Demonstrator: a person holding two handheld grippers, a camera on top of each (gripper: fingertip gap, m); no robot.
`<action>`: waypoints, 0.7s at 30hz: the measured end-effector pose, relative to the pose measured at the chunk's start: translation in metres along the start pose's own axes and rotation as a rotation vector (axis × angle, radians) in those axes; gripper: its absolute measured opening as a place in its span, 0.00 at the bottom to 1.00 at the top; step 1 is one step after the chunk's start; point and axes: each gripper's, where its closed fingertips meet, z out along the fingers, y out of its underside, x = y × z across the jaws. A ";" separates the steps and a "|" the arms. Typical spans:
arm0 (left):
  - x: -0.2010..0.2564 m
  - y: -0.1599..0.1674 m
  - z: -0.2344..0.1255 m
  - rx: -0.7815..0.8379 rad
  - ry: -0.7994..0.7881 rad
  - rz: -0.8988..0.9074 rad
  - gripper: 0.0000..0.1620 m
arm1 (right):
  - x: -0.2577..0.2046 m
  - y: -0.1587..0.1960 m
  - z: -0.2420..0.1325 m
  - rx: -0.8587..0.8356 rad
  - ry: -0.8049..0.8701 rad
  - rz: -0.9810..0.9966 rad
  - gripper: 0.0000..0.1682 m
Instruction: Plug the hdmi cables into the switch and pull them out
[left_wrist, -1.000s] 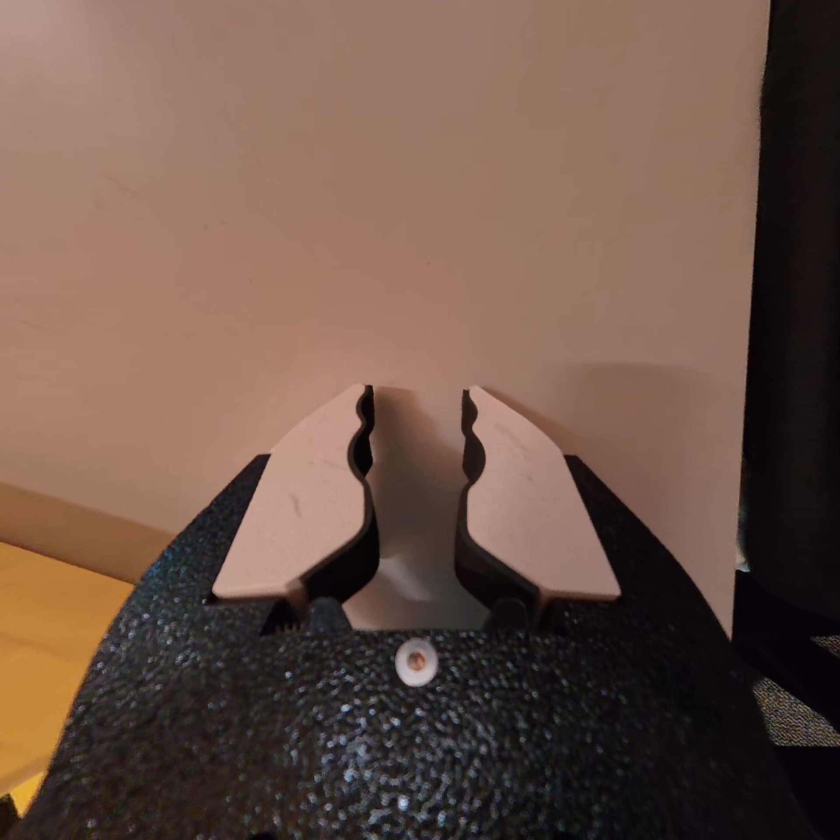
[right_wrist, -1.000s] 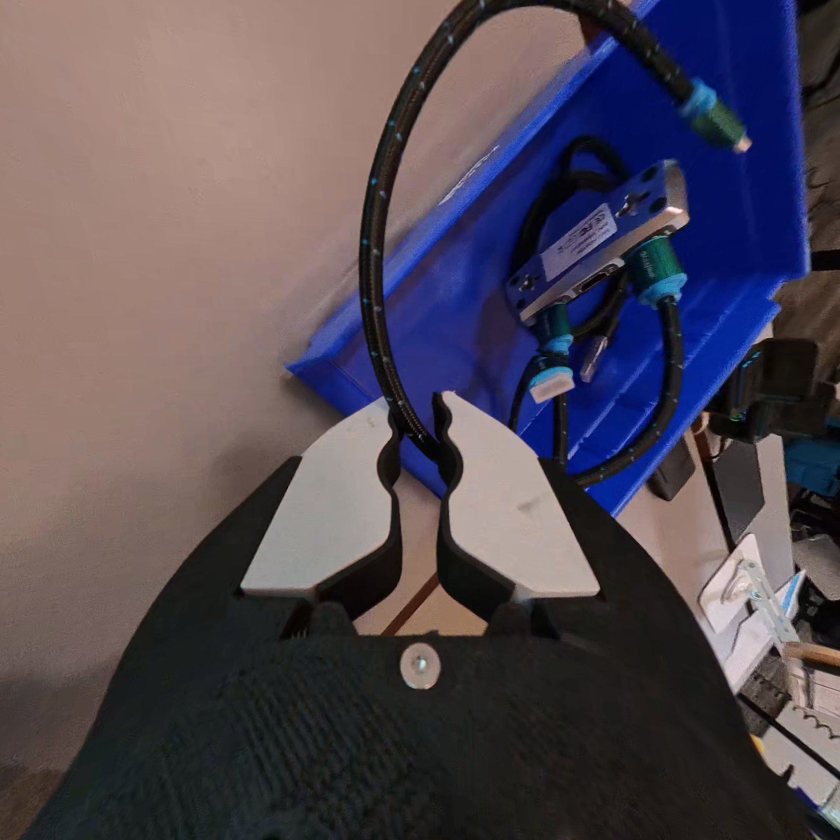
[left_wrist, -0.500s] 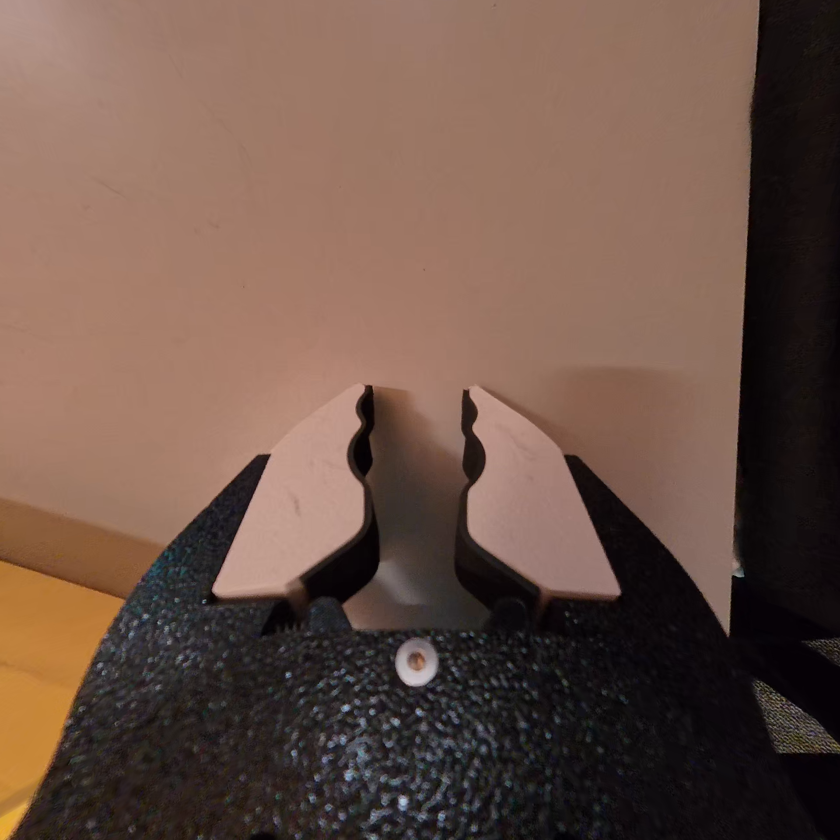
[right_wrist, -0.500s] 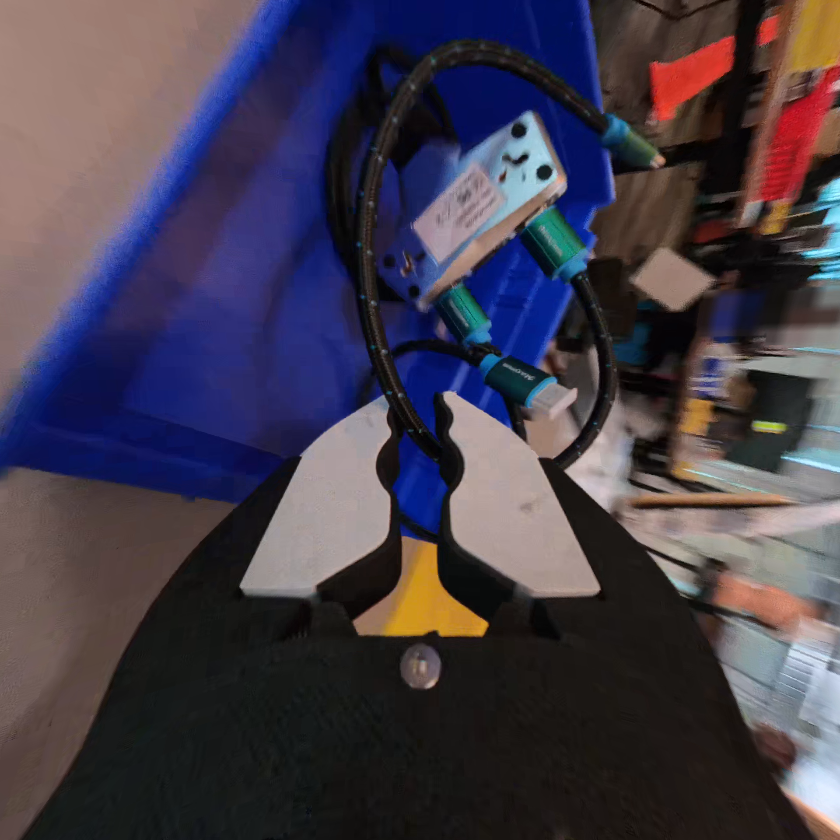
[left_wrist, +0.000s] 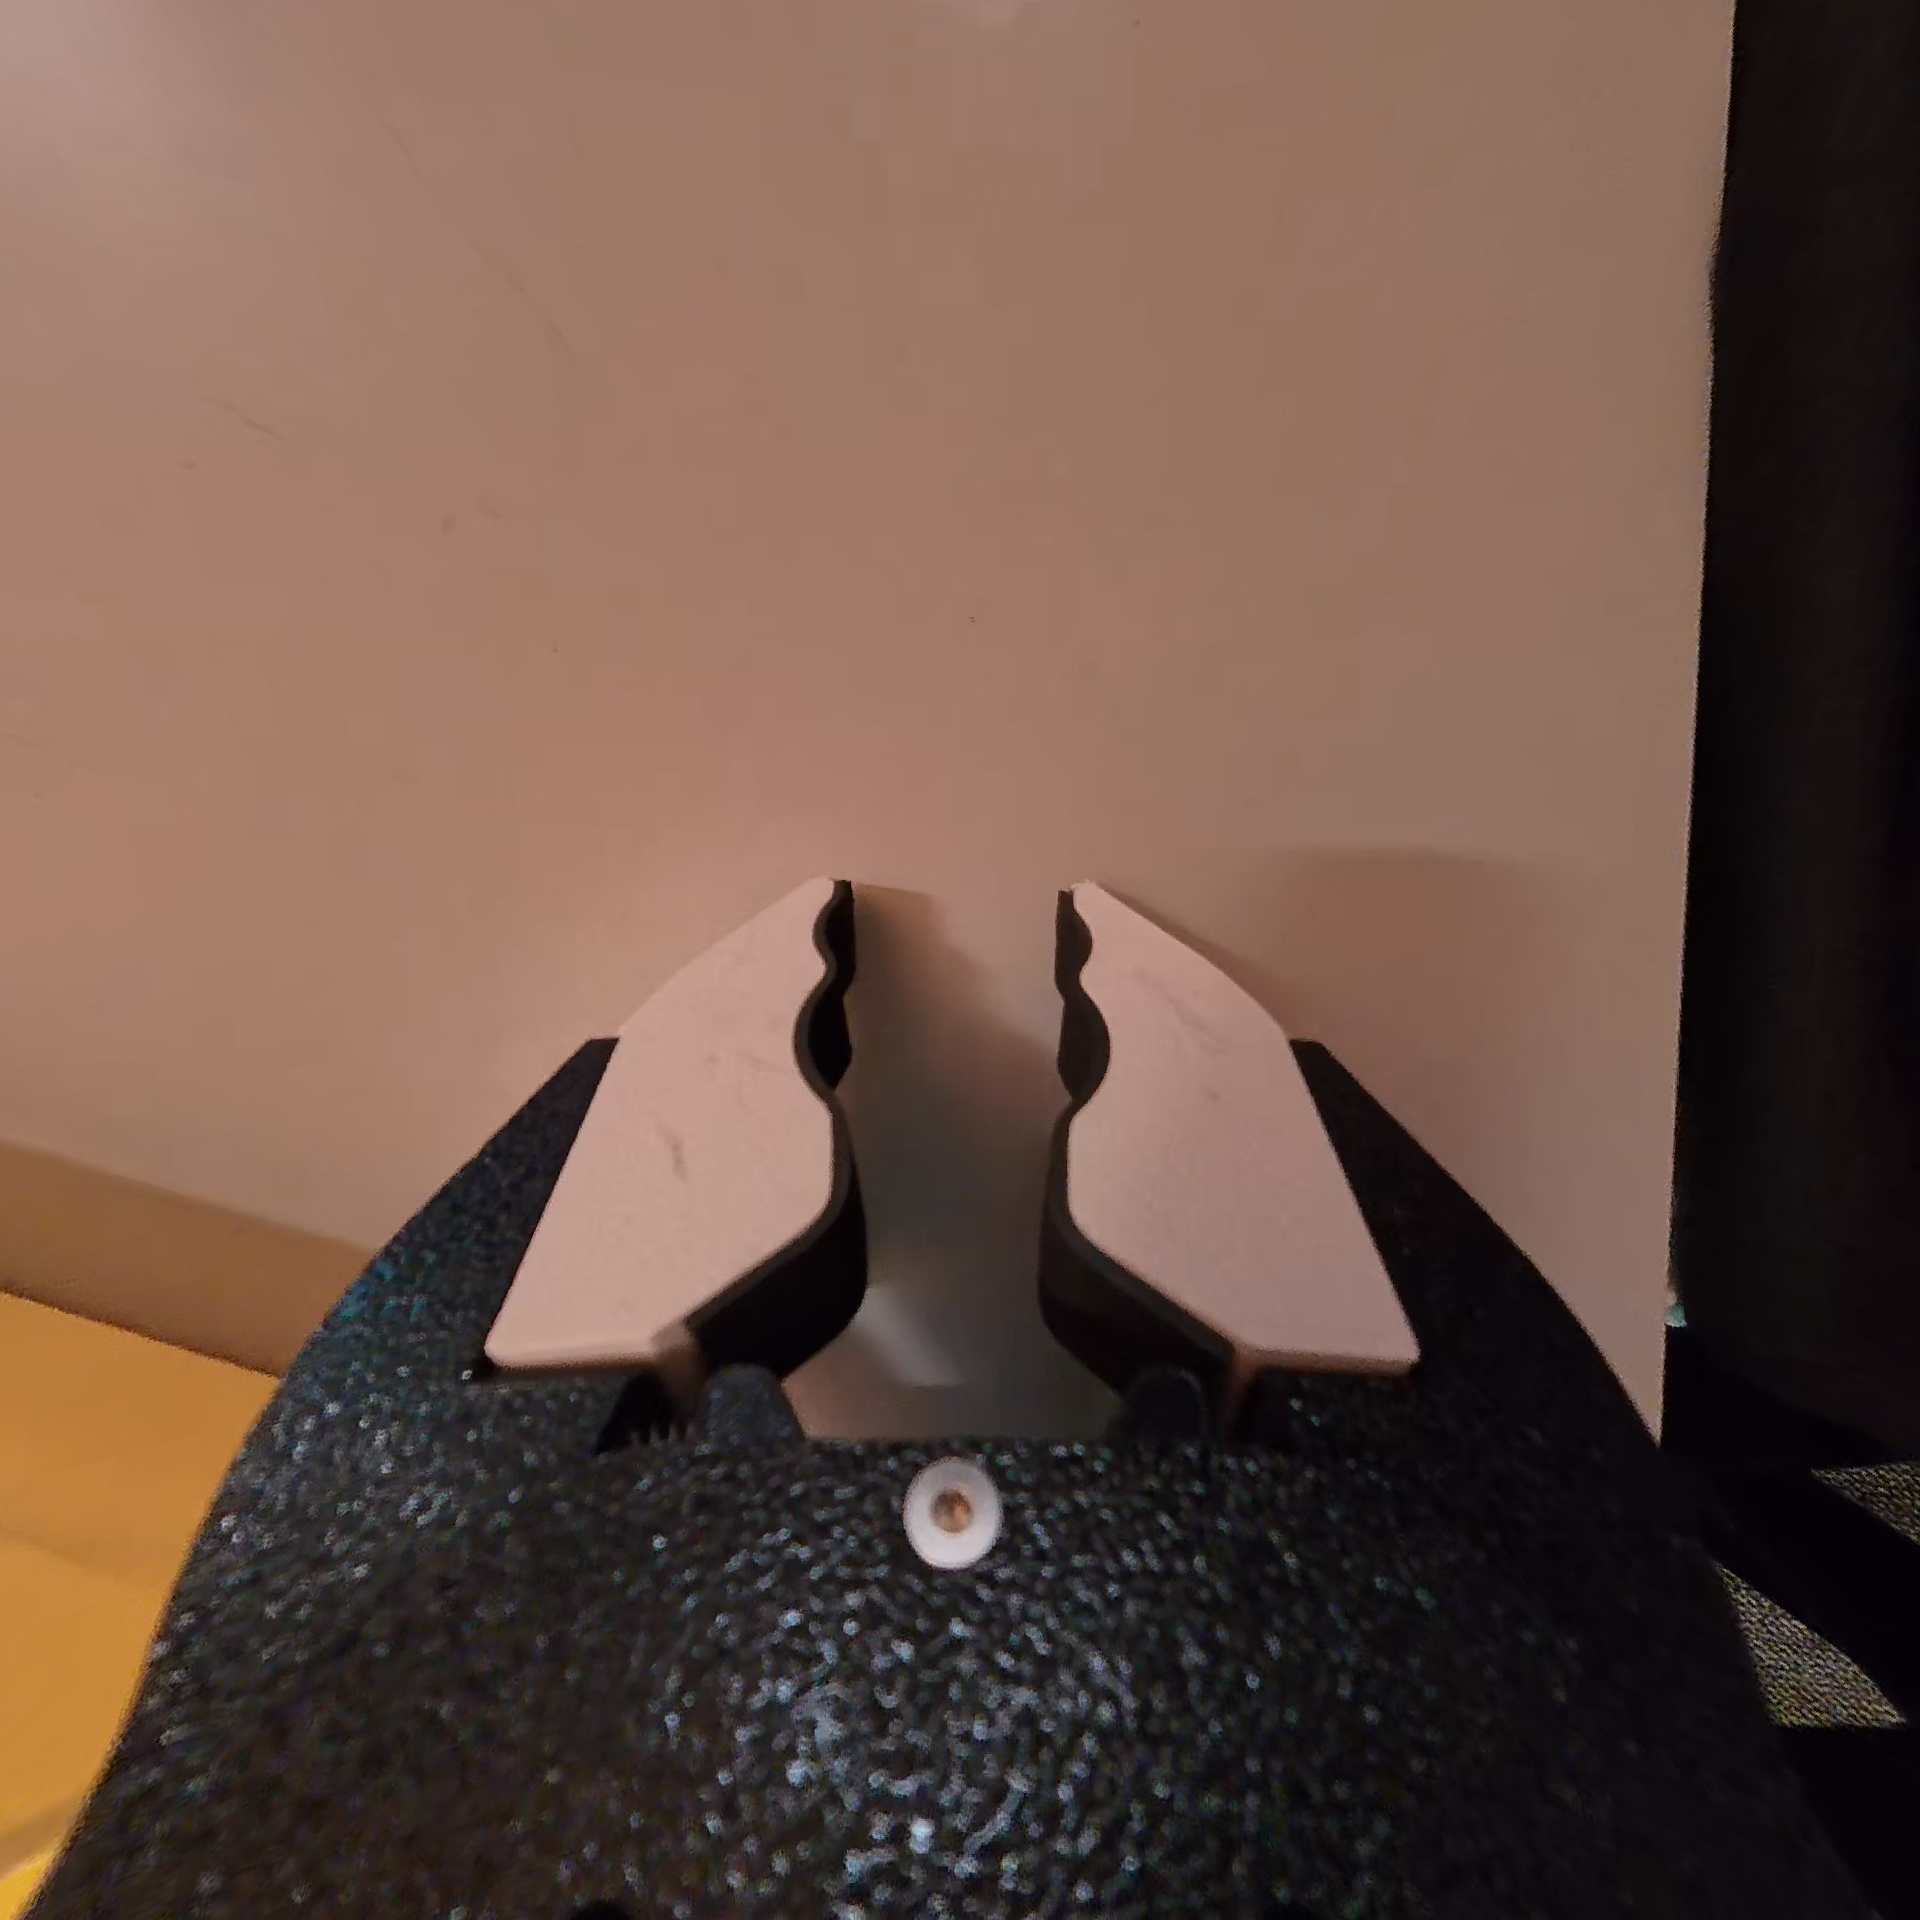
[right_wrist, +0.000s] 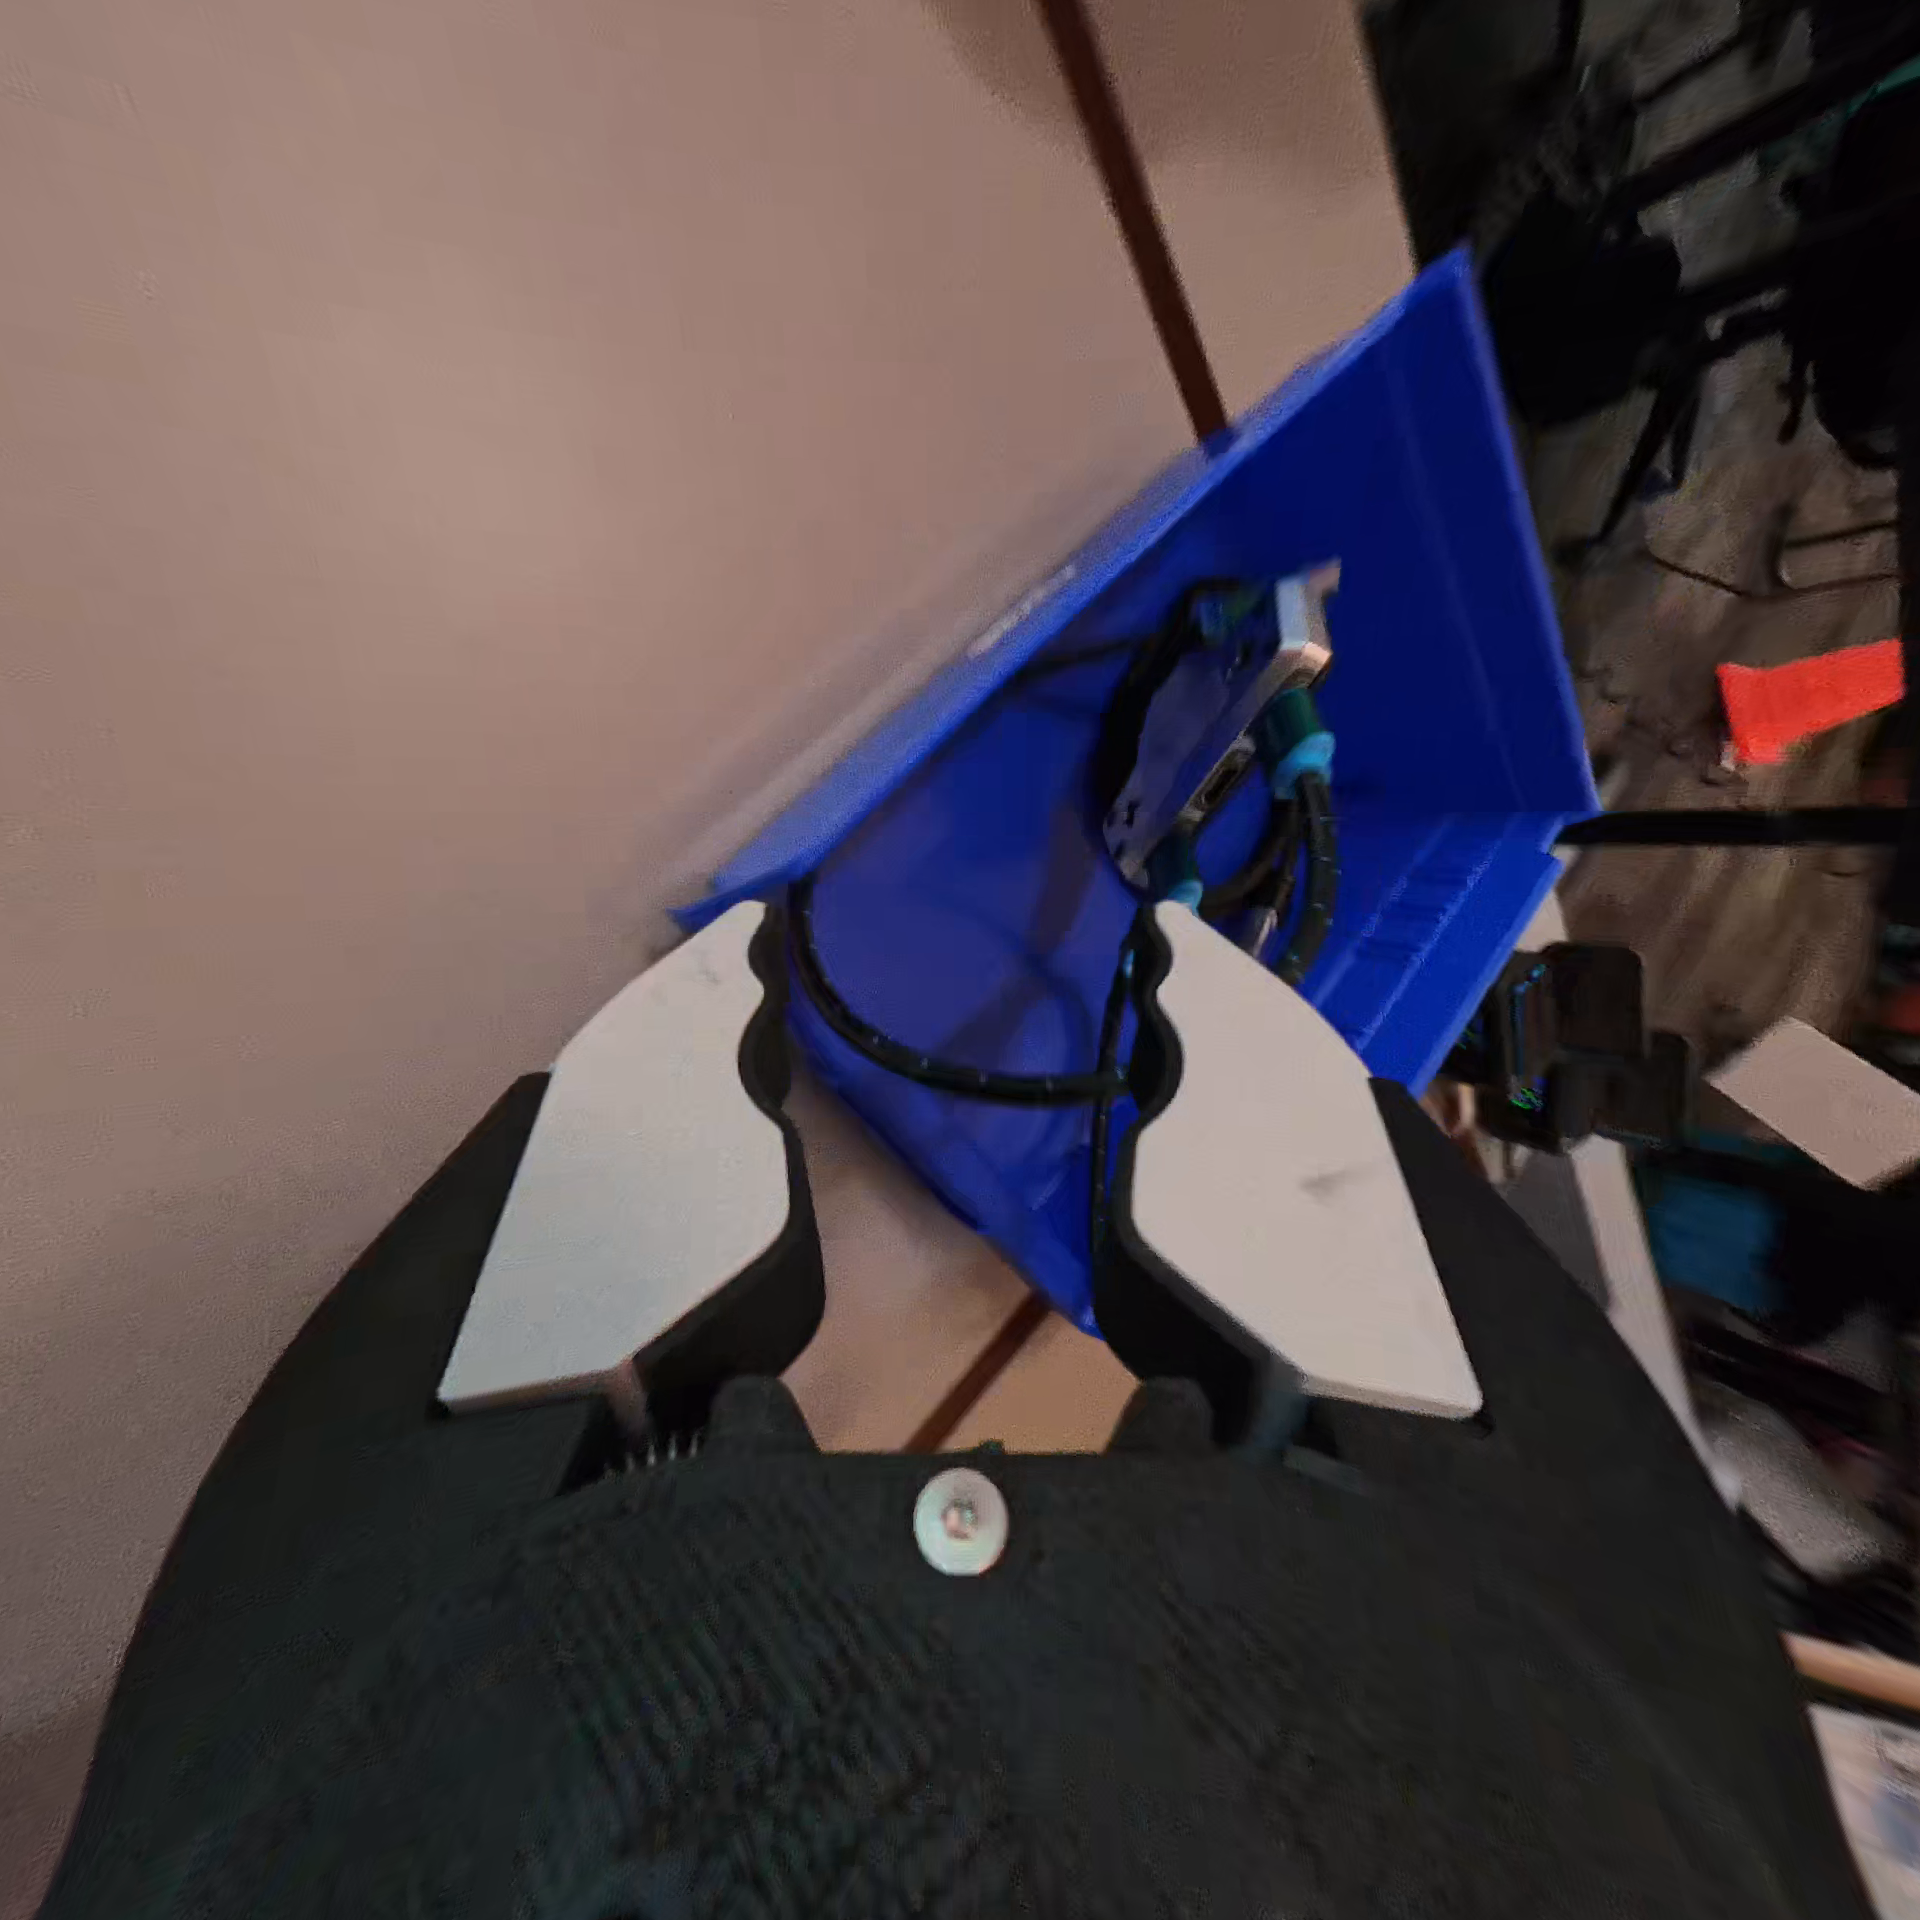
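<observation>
My right gripper (right_wrist: 956, 920) is open, with its jaws wide apart just in front of a blue bin (right_wrist: 1455, 582). A black braided HDMI cable (right_wrist: 914, 1065) curves loosely across the gap between the fingers, over the bin's floor, and neither finger grips it. The silver switch (right_wrist: 1195, 717) lies deeper in the bin with a green-ended plug (right_wrist: 1299, 727) against its side. The view is blurred. My left gripper (left_wrist: 956, 888) is open and empty over a bare beige surface (left_wrist: 831, 416); no cable or switch shows in that view.
The bin sits on the beige table (right_wrist: 416, 520). Dark cluttered gear (right_wrist: 1714, 312), an orange patch (right_wrist: 1808, 696) and a black device (right_wrist: 1579, 1039) lie to its right. In the left wrist view a black panel (left_wrist: 1818, 623) stands at the right and a yellow surface (left_wrist: 104, 1507) at the lower left.
My right gripper has opened and let go of the braided cable, which now lies in the bin. The right view has swung back toward the table. The left gripper has barely moved.
</observation>
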 end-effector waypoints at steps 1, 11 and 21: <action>0.000 0.000 0.000 0.000 0.001 0.001 0.22 | 0.000 -0.011 -0.017 0.072 -0.011 0.044 0.38; -0.016 -0.035 -0.043 0.223 -0.097 -0.064 0.23 | -0.041 -0.122 -0.089 0.766 0.081 0.437 0.34; -0.155 0.011 -0.186 0.224 -0.821 -0.413 0.23 | -0.116 -0.161 0.020 0.518 0.023 0.214 0.38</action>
